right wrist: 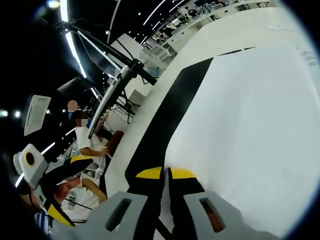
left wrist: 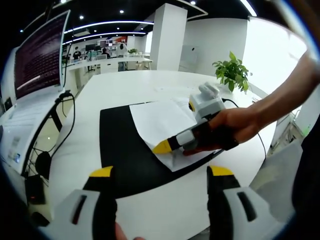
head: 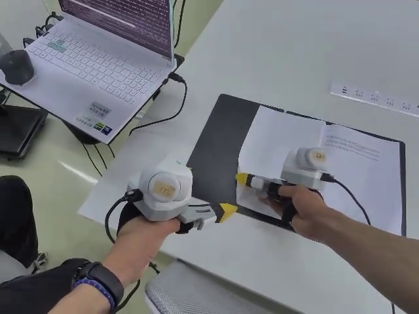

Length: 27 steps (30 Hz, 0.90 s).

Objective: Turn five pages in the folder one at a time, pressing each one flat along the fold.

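Note:
The folder lies open on the white table, its black left cover bare. A white page is lifted and curls over from the right side, where a printed sheet lies flat. My right gripper is shut on the page's lower left edge; in the right gripper view its yellow tips meet at the page border beside the black cover. My left gripper hovers open at the table's front edge, just short of the folder. Its jaws stand wide apart, pointing at the right gripper.
An open laptop sits at the far left on a stand, with a cable trailing toward the folder. A power strip lies at the back right. A grey chair seat is below the table edge. A potted plant stands beyond the table.

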{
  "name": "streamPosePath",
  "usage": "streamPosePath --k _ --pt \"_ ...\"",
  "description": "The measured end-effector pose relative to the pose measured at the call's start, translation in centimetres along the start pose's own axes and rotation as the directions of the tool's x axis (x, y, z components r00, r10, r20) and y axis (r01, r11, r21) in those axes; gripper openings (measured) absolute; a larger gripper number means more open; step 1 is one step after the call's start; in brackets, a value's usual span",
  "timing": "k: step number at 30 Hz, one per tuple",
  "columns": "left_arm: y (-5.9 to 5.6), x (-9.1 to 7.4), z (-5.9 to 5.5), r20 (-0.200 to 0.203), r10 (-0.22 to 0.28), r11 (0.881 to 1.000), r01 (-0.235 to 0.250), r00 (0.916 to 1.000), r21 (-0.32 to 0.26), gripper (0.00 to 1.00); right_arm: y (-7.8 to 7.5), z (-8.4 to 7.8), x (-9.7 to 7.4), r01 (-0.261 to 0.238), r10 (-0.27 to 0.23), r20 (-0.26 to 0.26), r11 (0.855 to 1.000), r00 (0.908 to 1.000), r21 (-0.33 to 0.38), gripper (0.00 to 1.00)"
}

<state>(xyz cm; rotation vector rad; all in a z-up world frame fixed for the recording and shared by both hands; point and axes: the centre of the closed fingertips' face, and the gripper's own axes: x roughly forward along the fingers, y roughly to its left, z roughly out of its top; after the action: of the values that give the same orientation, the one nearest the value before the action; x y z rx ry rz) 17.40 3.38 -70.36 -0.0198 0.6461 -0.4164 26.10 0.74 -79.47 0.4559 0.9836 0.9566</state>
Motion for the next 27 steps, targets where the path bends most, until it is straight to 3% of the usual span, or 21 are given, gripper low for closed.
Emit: streamPosePath --k 5,14,24,27 --pt "-0.2 0.3 -0.2 -0.007 -0.006 1.000 0.006 1.0000 0.001 0.74 0.5 0.0 0.1 -0.014 0.014 0.020 1.000 0.9997 0.000 0.08" --pt "-0.3 0.5 0.1 -0.010 -0.013 1.000 0.013 0.9999 0.010 0.74 1.9 -0.1 -0.1 -0.075 0.075 0.009 0.997 0.9972 0.013 0.21" --pt "-0.4 0.7 -0.3 -0.020 -0.021 1.000 0.021 0.9996 0.016 0.73 2.4 -0.2 -0.4 -0.104 0.103 0.014 0.993 0.9945 0.049 0.27" --pt "-0.6 0.8 -0.3 -0.023 -0.025 1.000 0.025 0.9994 0.018 0.73 2.9 -0.1 -1.0 -0.132 0.129 0.035 0.987 0.9911 0.095 0.33"
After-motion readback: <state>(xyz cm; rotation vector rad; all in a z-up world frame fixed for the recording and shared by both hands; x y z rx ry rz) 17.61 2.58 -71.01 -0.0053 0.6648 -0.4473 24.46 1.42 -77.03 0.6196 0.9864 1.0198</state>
